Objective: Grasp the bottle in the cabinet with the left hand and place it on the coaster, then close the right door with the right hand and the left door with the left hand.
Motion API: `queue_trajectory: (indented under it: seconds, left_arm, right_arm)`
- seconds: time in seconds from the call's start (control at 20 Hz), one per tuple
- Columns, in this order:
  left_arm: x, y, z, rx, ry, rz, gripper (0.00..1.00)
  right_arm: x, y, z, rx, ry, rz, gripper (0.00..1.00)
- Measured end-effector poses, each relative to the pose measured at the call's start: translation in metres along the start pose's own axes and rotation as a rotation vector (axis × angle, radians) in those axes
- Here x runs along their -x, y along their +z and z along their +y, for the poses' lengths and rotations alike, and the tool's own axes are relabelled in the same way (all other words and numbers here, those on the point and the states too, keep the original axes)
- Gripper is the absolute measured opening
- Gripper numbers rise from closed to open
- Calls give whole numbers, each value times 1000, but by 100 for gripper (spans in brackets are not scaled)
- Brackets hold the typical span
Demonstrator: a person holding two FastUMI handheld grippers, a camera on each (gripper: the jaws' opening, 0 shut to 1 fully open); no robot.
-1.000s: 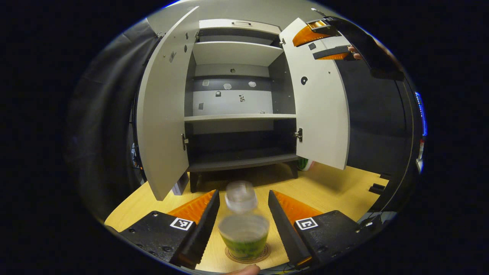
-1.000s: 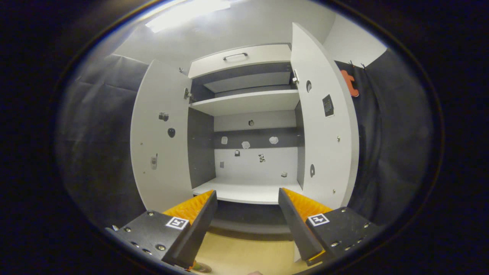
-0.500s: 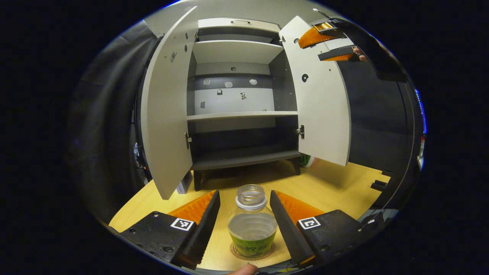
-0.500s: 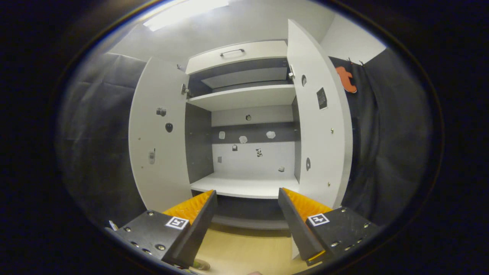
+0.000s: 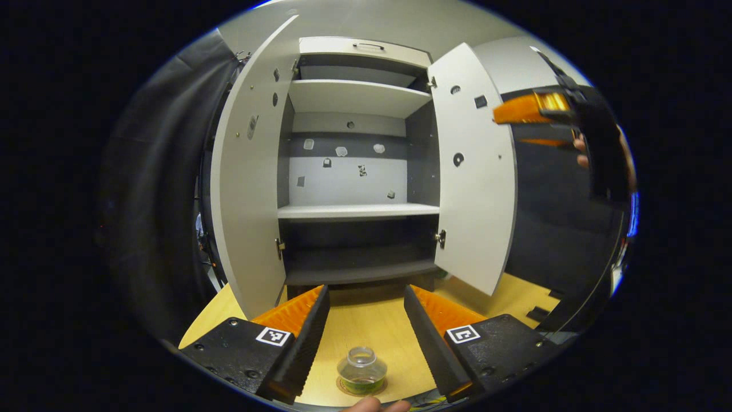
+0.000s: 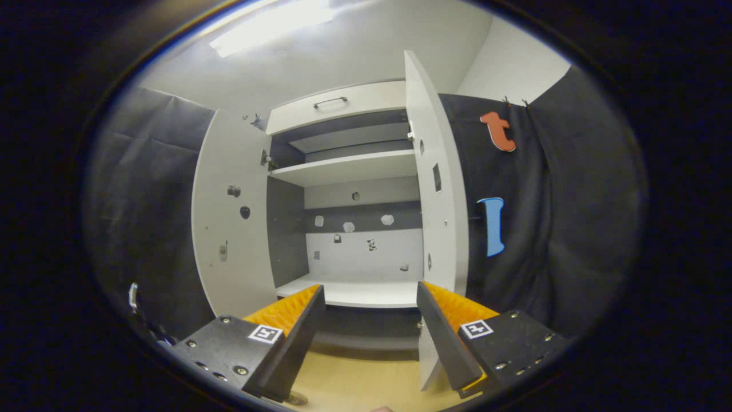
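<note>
In the left gripper view the left gripper (image 5: 366, 320) has drawn back and up from the bottle (image 5: 361, 371), which a second ago stood large between its fingers and now looks small and stands free below them, upright and uncapped, on the round coaster (image 5: 343, 387) at the near edge of the wooden table (image 5: 377, 320); the jaws are wide apart and hold nothing. That suggests the placing step is done and only the two doors are left. A fingertip (image 5: 372, 405) of the person shows at the very bottom of this view, just beside the coaster. The right gripper (image 6: 370, 335), jaws likewise spread and empty, has swung out to the right: in its own view the right door (image 6: 437, 189) now appears nearly edge-on, where half a second ago more of its inner face showed, so the gripper seems to be getting round to the door's outer side to push it shut. In the left gripper view the same gripper hangs high at the right, beyond the door's free edge and apart from it. Farther back the cabinet (image 5: 357, 166) stands at the far edge of the table, both doors open, the left door (image 5: 246, 183) swung wide, its shelves bare. Behind it are black cloth and a pale wall.
</note>
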State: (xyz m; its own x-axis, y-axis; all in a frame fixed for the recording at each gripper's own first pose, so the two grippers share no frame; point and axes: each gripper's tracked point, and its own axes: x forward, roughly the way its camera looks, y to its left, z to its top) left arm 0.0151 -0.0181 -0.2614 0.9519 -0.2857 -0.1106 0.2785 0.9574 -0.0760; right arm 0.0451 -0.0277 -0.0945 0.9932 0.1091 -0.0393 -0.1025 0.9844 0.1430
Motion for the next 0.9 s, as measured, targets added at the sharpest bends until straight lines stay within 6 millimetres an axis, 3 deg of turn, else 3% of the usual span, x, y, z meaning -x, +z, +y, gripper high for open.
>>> queue_trajectory:
  seconds: [0.3, 0.4, 0.45, 0.5, 0.6, 0.7, 0.9]
  left_arm:
    - [-8, 103, 3, -68, -10, -141, 83]
    - [-9, 139, 15, -76, 60, -219, 86]
    - [-6, 153, 21, -58, 89, -251, 92]
    - [-5, 161, 19, -35, 93, -251, 99]
    - [-1, 173, 14, 15, 72, -235, 96]
    - [7, 189, 21, 21, 68, -243, 93]
    - [31, 211, 41, -57, 84, -235, 96]
  right_arm:
    - [24, 29, -74, -6, -65, -41, 97]
    - [26, 36, -105, -1, -98, -38, 97]
    - [28, 36, -125, 11, -126, -39, 97]
    - [28, 39, -146, 26, -155, -37, 97]
    - [25, 42, -179, 51, -202, -25, 97]
    - [22, 44, -207, 81, -230, -22, 97]
    - [9, 48, -260, 116, -327, 39, 97]
